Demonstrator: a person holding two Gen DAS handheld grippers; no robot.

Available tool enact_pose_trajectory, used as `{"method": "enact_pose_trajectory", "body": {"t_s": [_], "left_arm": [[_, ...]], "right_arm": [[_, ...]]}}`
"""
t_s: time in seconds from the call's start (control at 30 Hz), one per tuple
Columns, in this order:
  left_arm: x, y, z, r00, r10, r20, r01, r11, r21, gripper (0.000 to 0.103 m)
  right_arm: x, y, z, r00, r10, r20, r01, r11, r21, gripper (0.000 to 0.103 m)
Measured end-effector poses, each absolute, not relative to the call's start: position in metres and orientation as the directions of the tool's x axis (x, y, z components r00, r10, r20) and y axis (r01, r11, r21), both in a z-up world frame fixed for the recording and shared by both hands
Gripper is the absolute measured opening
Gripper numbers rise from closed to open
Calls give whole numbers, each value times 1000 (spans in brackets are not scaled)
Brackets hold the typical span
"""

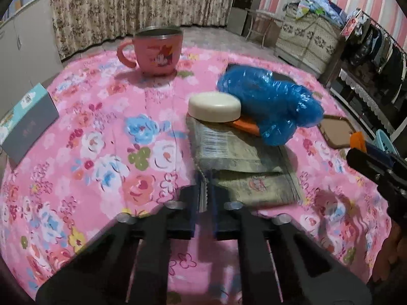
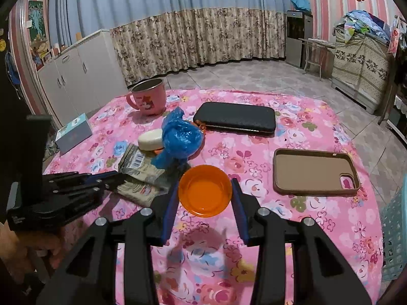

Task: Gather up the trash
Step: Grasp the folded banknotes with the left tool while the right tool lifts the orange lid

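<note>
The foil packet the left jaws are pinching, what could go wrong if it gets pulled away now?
1. The white soap bar and crumpled blue plastic bag rest on the foil packet; pulling could tip or drag them.
2. The left gripper pinches only its near edge, so it may slip.
3. The right gripper holds an orange lid close by; they could collide.

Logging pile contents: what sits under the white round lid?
The white round lid rests on the foil wrapper and an orange piece beside the blue plastic bag; anything beneath them is hidden.
</note>
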State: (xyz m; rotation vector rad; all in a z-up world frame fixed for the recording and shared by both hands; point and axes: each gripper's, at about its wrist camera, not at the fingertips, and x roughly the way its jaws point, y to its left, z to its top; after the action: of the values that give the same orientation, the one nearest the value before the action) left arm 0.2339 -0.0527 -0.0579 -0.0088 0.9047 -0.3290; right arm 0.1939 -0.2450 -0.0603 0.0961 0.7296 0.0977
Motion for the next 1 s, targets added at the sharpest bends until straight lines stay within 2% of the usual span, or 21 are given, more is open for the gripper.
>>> {"method": "enact_pose_trajectory", "body": {"t_s": [0.5,0.63,0.87,1.0], "left_arm": [[212,-13,-10,703,-348,-621,250,938,-242,0],[211,-14,-6,726,-324,-607,242,946,-215,0],[202,-9,13,793,-299,-531,241,954,-177,0],[201,-8,15,795,-303,-526,242,953,-183,0]], "right_arm": [[184,-254,-41,793,121,-598,-54,990,129,40],[185,-253,-41,795,112,-597,-52,992,118,40],[183,-255,-39,802,103,-588,-51,993,104,40],[182,-258,-36,807,97,-582,-41,993,109,40]]}}
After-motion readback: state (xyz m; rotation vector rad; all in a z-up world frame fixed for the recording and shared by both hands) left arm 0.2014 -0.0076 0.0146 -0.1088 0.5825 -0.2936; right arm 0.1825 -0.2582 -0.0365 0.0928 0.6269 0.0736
